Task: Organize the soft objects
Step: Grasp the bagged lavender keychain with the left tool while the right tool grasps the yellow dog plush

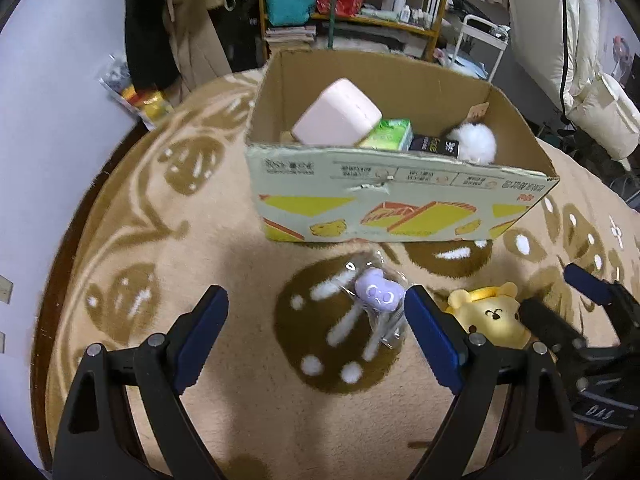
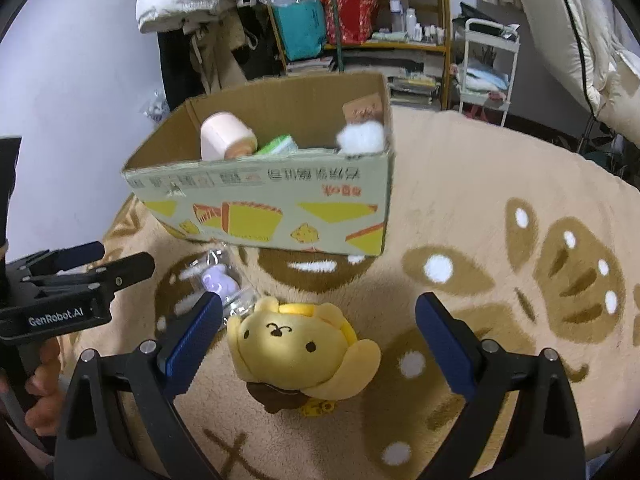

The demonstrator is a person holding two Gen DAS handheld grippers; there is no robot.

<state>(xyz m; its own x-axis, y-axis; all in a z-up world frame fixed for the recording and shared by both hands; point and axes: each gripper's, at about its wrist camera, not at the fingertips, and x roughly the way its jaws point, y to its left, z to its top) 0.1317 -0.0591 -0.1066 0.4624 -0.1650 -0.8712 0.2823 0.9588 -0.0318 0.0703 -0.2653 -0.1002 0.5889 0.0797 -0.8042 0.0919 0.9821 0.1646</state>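
The left gripper (image 1: 316,316) is wide open above the tan blanket (image 1: 224,248), with nothing in it. A little purple toy in a clear bag (image 1: 378,294) lies just past its tips, near the right finger. The right gripper (image 2: 318,314) is wide open too and holds nothing. A yellow bear toy (image 2: 300,344) lies on the blanket between its fingers, not touching them. Beyond both toys stands an open cardboard box (image 1: 400,200). Inside it are a pink thing (image 1: 336,114), a green pack (image 1: 390,134) and a white fluffy ball (image 1: 474,142).
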